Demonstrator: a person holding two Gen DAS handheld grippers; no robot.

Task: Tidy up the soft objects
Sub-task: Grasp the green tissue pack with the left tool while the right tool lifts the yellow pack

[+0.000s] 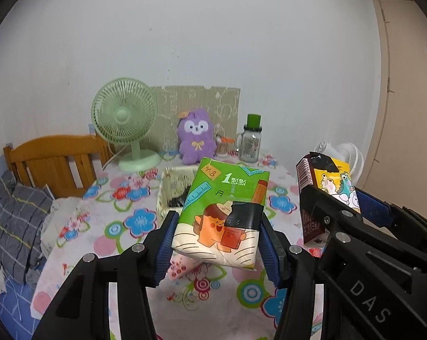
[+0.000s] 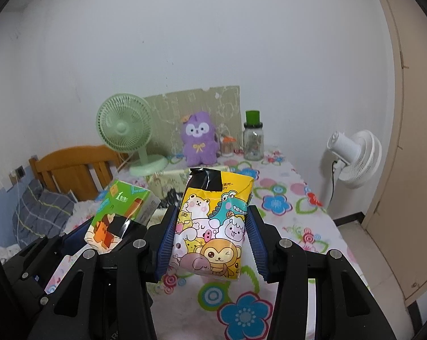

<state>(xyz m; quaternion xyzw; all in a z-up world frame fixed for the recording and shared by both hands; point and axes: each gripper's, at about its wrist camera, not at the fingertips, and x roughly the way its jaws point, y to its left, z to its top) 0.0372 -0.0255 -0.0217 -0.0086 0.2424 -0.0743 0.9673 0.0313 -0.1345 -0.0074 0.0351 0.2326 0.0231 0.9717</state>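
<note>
**Two tissue packs up, one in each gripper**

My left gripper (image 1: 217, 243) is clamped on the green tissue pack (image 1: 223, 212), lifted above the flowered table (image 1: 134, 226), its blue pads pressing both long sides. My right gripper (image 2: 212, 243) pinches the yellow cartoon tissue pack (image 2: 213, 223) the same way, just beside the green one. Between the packs and the table's far edge sits a pale basket (image 1: 168, 187). Along that far edge stand a green fan (image 1: 125, 121), a purple plush (image 1: 196, 136) and a glass jar (image 1: 250, 141).
</note>
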